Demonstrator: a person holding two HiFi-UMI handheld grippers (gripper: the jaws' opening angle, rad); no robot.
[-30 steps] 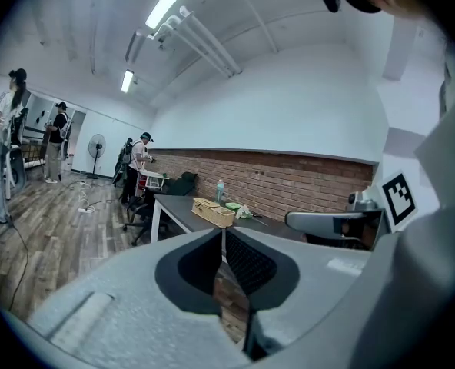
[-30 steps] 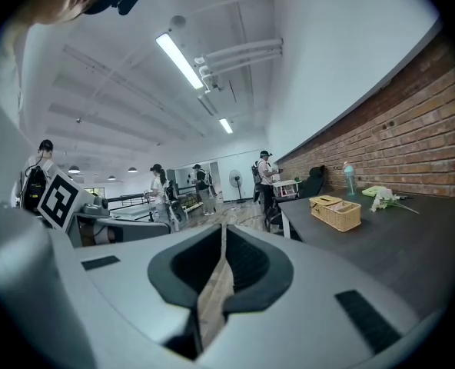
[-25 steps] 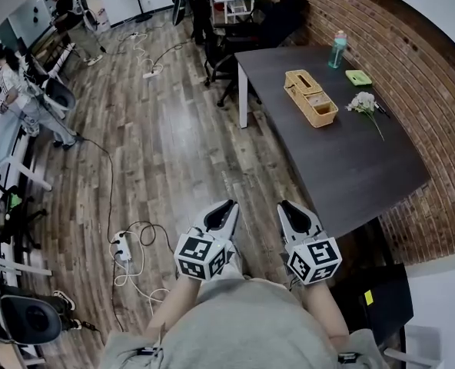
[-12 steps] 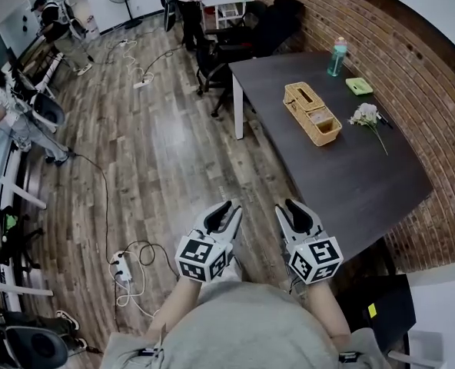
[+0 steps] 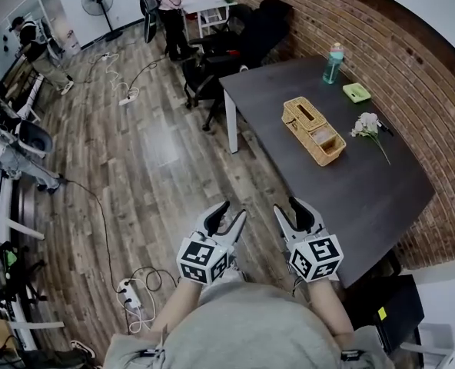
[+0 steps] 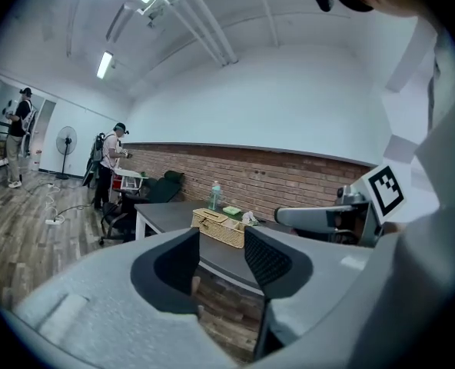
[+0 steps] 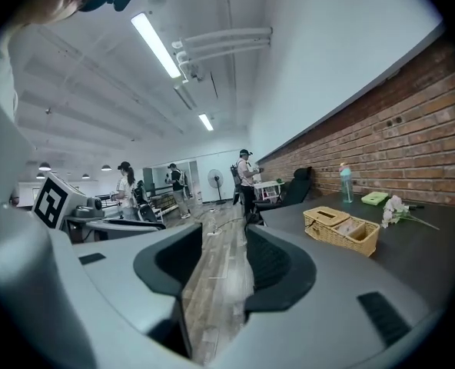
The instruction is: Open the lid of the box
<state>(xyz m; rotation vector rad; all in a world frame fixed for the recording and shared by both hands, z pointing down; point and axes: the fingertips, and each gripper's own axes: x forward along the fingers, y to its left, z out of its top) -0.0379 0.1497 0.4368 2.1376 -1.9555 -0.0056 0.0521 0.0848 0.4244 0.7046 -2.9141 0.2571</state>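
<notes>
The left claw (image 5: 234, 211) and right claw (image 5: 287, 206) are opening wide, both empty. The box (image 5: 313, 131) sits far off on the surface (image 5: 366, 187), so the lid is not yet touched.

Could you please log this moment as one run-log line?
left gripper: opening, empty | right gripper: opening, empty | wicker box: on table, untouched

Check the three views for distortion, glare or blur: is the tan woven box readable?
Head view: fisheye bends the brick wall and dark table; sheen on the wood floor; tan woven box sharp. Left gripper view: round vignette, box small. Right gripper view: ceiling strip light blown out, box clear.
</notes>
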